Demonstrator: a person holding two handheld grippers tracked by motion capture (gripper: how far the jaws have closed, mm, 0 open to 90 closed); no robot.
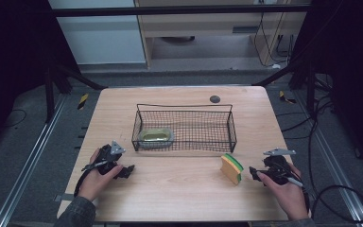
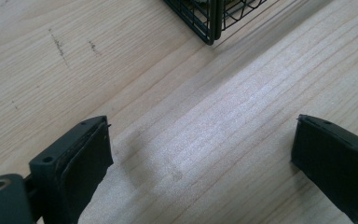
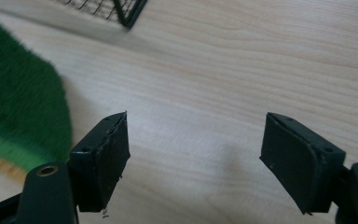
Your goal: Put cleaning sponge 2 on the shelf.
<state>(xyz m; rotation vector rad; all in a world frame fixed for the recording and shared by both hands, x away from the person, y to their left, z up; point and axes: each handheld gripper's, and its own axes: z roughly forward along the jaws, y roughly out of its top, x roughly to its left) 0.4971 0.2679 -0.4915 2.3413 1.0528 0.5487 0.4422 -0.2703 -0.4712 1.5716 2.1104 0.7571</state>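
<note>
A yellow sponge with a green scouring face (image 1: pixel 231 168) stands on edge on the wooden table (image 1: pixel 179 194), in front of the right corner of a black wire basket (image 1: pixel 233 128). An oval dish with something yellowish in it (image 1: pixel 156 137) lies in the basket's left end. My right gripper (image 1: pixel 254 173) sits just right of the sponge, apart from it. In the right gripper view it (image 3: pixel 196 154) is open over bare wood, with the sponge's green face (image 3: pixel 18 107) to the left of its jaws. My left gripper (image 1: pixel 128 170) rests low near the basket's front left corner; it (image 2: pixel 200 154) is open and holds nothing.
A small dark round disc (image 1: pixel 215 99) lies on the table behind the basket. A basket corner shows at the top of the left gripper view (image 2: pixel 209 25) and of the right gripper view (image 3: pixel 127 14). Dark frame bars and cables surround the table.
</note>
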